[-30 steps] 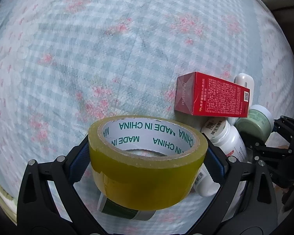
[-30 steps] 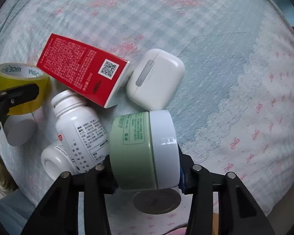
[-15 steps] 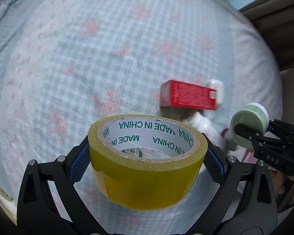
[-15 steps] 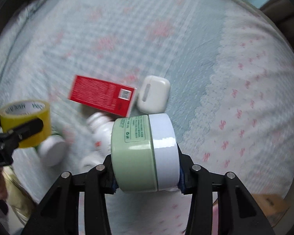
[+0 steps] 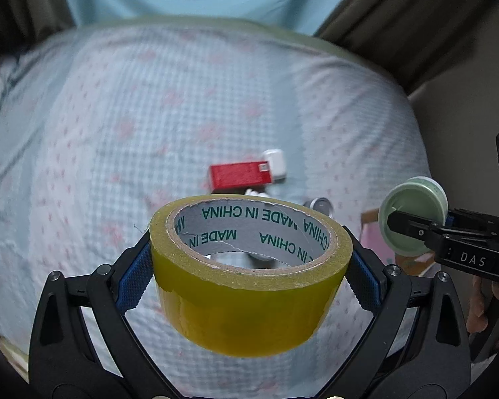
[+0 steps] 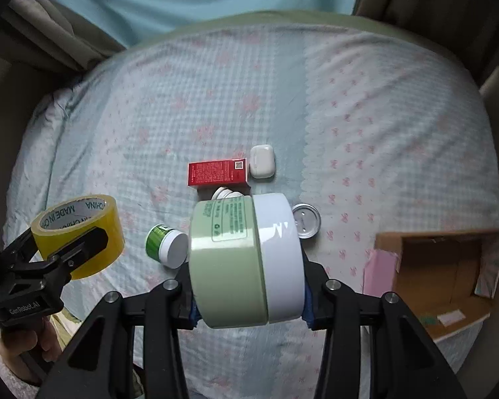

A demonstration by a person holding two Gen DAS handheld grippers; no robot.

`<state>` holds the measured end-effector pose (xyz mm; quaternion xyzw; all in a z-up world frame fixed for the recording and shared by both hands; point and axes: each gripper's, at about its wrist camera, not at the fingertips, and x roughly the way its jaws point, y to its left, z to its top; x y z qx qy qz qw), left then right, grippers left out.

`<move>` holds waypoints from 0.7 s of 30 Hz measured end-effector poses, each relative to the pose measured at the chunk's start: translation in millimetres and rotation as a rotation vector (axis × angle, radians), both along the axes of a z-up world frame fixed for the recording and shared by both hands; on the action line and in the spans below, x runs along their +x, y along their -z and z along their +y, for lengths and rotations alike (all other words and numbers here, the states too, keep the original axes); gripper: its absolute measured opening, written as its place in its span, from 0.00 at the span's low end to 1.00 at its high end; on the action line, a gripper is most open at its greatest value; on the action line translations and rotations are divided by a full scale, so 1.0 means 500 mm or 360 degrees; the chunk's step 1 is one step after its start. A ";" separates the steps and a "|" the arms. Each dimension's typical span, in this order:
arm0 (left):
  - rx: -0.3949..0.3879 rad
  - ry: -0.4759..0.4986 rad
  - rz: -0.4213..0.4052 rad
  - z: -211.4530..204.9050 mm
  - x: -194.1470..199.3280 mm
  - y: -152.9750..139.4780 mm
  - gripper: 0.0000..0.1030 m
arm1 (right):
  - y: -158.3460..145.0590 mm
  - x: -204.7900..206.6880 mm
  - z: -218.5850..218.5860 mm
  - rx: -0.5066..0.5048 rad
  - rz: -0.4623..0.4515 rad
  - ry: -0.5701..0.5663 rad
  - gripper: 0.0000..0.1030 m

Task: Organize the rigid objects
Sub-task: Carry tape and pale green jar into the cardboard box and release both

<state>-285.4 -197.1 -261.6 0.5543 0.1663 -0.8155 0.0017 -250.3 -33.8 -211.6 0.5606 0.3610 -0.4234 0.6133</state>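
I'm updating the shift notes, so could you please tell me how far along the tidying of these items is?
Nothing clearly put away yet: the cardboard box looks nearly empty. In hand: left gripper holds the yellow tape roll, right gripper the pale green jar. Left on the bed: red carton, white earbud case, small green jar, metal lid, white bottle.

You see a yellow tape roll (image 5: 249,302), a pale-green jar (image 6: 228,262) with white lid, a red box (image 6: 218,173), and a blue-checked, pink-flowered bedspread (image 6: 216,99).
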 end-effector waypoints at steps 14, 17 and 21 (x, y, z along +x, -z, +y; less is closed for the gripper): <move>-0.0006 -0.0063 0.0077 0.280 0.031 -0.110 0.95 | -0.037 -0.296 0.150 -0.0135 0.0011 0.0043 0.40; 0.0017 -0.0139 0.0074 0.360 0.033 -0.122 0.95 | -0.031 -0.389 0.178 -0.0150 0.0020 0.0002 0.40; 0.0036 -0.0192 0.0069 0.464 0.015 -0.128 0.95 | -0.013 -0.482 0.204 -0.0164 0.0065 -0.0036 0.40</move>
